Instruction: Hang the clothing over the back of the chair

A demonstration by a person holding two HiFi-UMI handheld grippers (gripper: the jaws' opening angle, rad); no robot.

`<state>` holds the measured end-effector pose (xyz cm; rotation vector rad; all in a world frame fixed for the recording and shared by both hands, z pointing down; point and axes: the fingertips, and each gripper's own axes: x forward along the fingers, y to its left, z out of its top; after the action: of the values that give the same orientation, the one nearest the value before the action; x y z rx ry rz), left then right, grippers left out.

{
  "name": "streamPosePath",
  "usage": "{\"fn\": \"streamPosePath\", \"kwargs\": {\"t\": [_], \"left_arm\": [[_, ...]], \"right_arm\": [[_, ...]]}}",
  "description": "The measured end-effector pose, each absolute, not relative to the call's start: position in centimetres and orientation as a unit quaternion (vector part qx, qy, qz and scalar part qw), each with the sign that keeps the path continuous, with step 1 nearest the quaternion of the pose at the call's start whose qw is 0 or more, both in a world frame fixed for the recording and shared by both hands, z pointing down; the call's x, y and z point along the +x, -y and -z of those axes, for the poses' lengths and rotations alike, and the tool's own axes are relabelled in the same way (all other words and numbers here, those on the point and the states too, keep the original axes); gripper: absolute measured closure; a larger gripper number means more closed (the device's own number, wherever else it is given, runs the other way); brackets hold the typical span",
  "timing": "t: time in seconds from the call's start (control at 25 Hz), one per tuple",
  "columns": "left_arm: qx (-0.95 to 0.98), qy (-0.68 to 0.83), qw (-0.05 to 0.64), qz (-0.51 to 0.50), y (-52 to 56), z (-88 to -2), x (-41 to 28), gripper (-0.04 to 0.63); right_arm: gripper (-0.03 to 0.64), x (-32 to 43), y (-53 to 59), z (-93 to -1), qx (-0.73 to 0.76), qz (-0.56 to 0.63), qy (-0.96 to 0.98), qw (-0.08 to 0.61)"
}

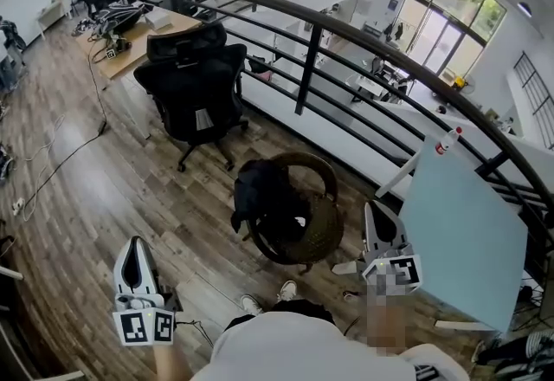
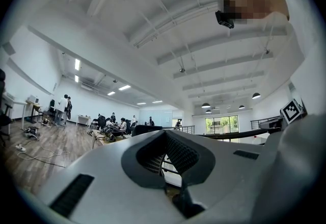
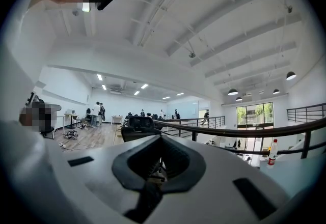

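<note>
A dark garment [image 1: 262,194] hangs over the rim of a round wicker chair [image 1: 324,223] in the middle of the head view, draped down its left side. My left gripper [image 1: 134,244] is held low at the left, well short of the chair, jaws together and empty. My right gripper [image 1: 372,209] sits just right of the chair, apart from it, with its jaws also together and nothing in them. In the left gripper view the left gripper [image 2: 164,136] points level across the room. The right gripper [image 3: 160,142] does the same in its own view. The chair is hidden behind the jaws there.
A black office chair [image 1: 196,92] stands behind the wicker chair. A dark metal railing [image 1: 346,31] curves along the right. A pale blue table [image 1: 463,236] with a bottle [image 1: 447,140] is at the right. A wooden desk [image 1: 138,35] and several people are far back; cables cross the floor.
</note>
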<state>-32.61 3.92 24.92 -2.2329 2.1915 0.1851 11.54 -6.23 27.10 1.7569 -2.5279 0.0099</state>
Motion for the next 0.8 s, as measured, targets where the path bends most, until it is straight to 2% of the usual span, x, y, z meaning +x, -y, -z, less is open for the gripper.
{"fn": "streamPosePath", "kwargs": {"t": [0.8], "left_arm": [[-0.726, -0.682, -0.013, -0.091, -5.0, -25.2, -32.3, 0.572]], "right_arm": [[0.598, 11.5, 3.9, -27.3, 0.574, 0.004, 0.818, 0.031]]}}
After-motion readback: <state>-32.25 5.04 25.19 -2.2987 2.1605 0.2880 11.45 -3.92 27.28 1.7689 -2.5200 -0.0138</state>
